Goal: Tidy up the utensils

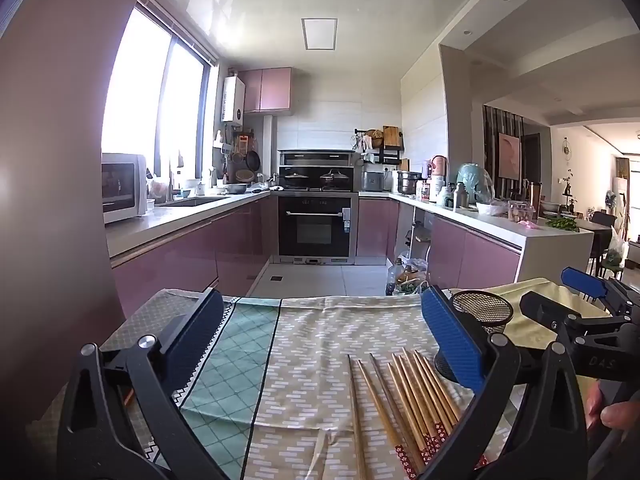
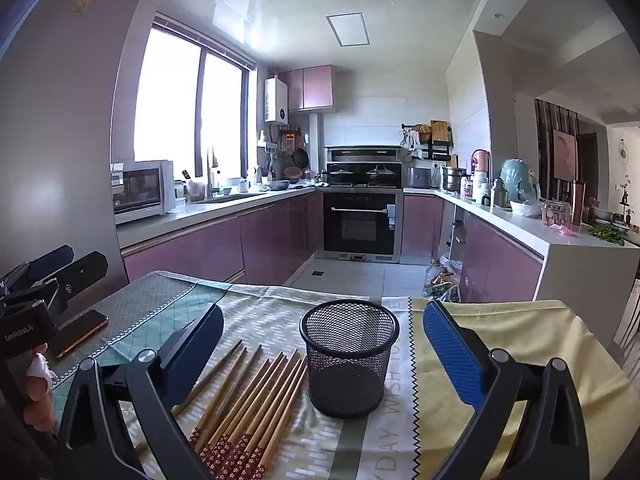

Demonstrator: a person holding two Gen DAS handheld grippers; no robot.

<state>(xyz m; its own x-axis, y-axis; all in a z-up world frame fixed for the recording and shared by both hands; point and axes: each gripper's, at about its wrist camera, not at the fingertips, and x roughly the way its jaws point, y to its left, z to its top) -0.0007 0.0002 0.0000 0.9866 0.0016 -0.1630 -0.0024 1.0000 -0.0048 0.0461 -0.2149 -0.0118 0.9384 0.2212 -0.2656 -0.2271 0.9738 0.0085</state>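
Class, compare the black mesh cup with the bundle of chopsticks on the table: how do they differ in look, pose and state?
The mesh cup is black wire mesh; the chopsticks are light brown wood with red patterned ends. The mesh cup stands upright; the chopsticks lie flat, side by side. The mesh cup looks empty, so no chopsticks are in it yet. Both rest on the patterned tablecloth, close together, and neither is held.

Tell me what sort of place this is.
A home kitchen, most likely. A built-in oven sits under a hob with lidded pots, a microwave stands on the counter by the sink and window, and pink cabinets line the walls. An open living area lies to the right.
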